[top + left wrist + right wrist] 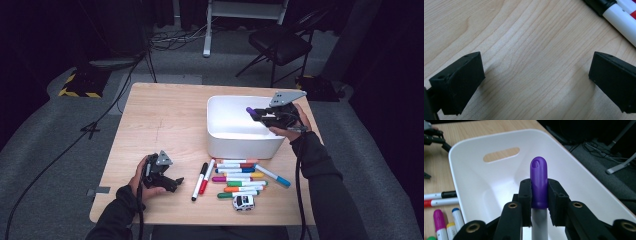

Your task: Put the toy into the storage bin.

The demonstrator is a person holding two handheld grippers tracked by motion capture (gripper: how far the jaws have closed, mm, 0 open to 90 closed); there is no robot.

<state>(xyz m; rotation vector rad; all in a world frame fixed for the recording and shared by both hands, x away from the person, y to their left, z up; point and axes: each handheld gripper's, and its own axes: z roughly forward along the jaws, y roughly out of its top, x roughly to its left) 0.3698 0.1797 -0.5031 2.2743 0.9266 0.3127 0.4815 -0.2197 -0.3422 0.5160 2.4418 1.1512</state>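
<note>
Table (pixel 165 115) brightly lit from above against a dark room, soft shadows under the black jaws in the left gripper view, glare inside the white bin (pixel 486 187), high view slightly soft.

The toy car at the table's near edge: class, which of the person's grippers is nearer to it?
Left. The left gripper rests on the table, left of the toy car past two markers. The right gripper hovers over the white bin, farther away.
</note>
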